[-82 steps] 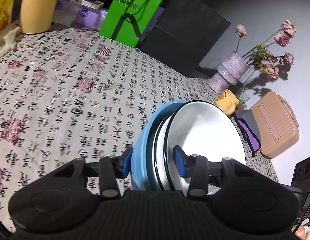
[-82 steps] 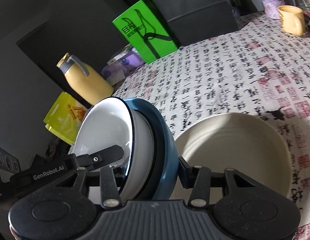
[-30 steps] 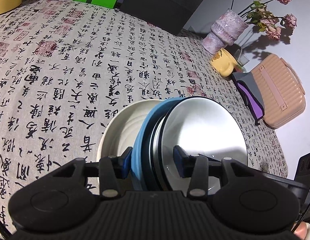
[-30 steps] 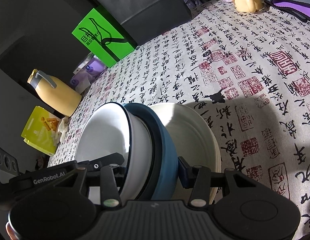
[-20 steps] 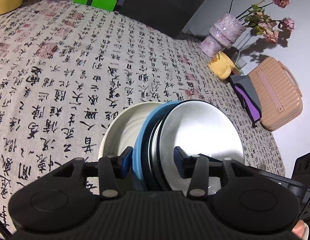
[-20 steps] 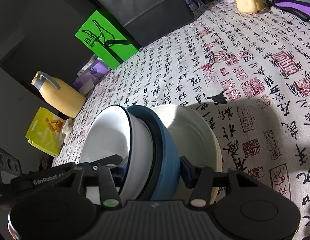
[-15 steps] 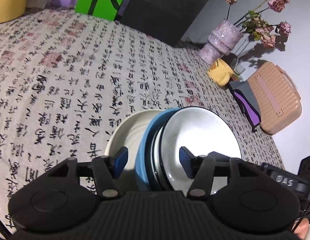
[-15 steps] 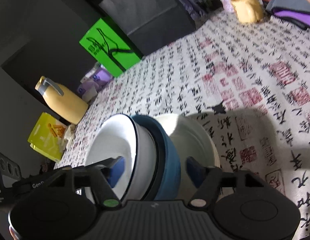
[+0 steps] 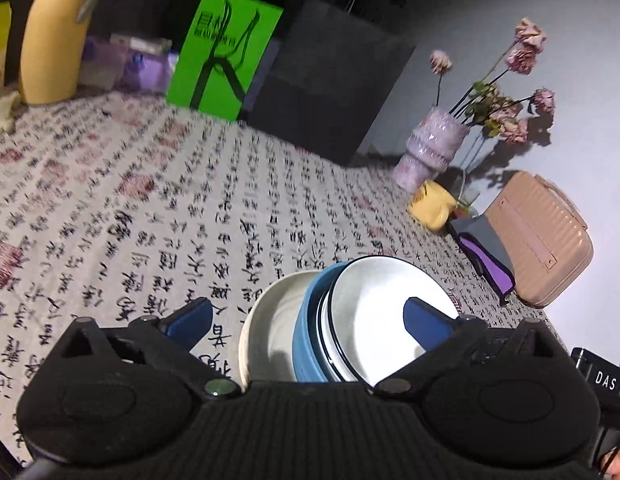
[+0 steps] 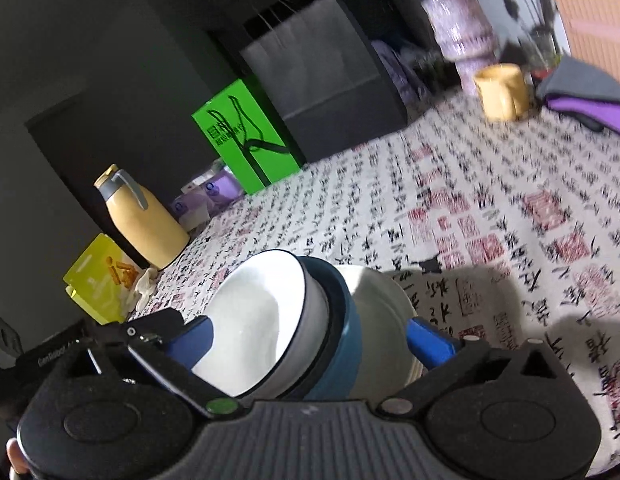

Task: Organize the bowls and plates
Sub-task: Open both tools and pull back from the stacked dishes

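Bowls and plates sitting nested on the desk (image 9: 110,200), right in front of both claws: white bowl (image 9: 374,312) with a dark rim on top, blue bowl (image 9: 306,344) under it, cream plate (image 9: 270,320) at the bottom. Seen in the right wrist view too: white bowl (image 10: 258,320), blue bowl (image 10: 338,344), cream plate (image 10: 382,320).

Left claw (image 9: 308,318) opening, jaws spreading wide, blue pads (image 9: 190,316) standing clear on either side of the stack, pressing on nothing. Right claw (image 10: 310,340) opening as well, blue pads (image 10: 430,344) apart from the stack's sides, gripping nothing. Stack lying between the jaws of each, touching neither as far as can be told.

Moving out across the calligraphy-printed cloth covering the desk. Over on the right, sitting close together: a yellow mug (image 9: 430,208), a grey and purple pouch (image 9: 486,256), a pink ribbed case (image 9: 542,240).

Further back, just behind the mug, a lilac vase (image 9: 430,148) holding dried roses (image 9: 510,96).

Along the far edge: a black paper bag (image 9: 326,88), a green bag (image 9: 226,52) leaning beside it, purple packets (image 9: 130,68), a yellow flask (image 9: 54,36) with a grey handle. Beside the flask in the right wrist view, a yellow snack packet (image 10: 98,280).
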`<action>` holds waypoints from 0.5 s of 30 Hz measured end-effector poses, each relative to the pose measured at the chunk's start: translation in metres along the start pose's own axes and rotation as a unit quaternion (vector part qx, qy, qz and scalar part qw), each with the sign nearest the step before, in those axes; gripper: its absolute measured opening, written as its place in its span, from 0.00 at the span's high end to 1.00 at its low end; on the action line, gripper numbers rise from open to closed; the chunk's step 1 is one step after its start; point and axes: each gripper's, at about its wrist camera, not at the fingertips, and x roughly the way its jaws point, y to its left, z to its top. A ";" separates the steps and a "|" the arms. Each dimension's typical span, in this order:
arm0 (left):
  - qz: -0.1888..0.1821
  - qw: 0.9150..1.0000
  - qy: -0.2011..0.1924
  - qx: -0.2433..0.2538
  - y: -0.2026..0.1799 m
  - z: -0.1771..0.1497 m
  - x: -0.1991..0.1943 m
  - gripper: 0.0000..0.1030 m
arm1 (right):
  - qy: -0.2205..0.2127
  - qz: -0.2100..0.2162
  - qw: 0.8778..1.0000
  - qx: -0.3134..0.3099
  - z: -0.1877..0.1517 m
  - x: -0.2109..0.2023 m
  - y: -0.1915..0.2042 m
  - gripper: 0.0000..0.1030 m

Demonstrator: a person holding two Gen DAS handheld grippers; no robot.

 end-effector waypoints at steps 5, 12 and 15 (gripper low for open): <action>0.005 1.000 -0.028 0.007 -0.001 -0.009 -0.022 0.00 | -0.030 -0.020 0.998 -0.049 -0.012 -0.018 0.017 0.00; 0.020 0.997 -0.070 0.028 -0.006 -0.026 -0.052 0.00 | -0.061 -0.027 0.994 -0.086 -0.032 -0.044 0.031 0.00; 0.020 0.995 -0.084 0.041 -0.009 -0.034 -0.065 0.00 | -0.072 -0.030 0.992 -0.097 -0.041 -0.056 0.037 0.00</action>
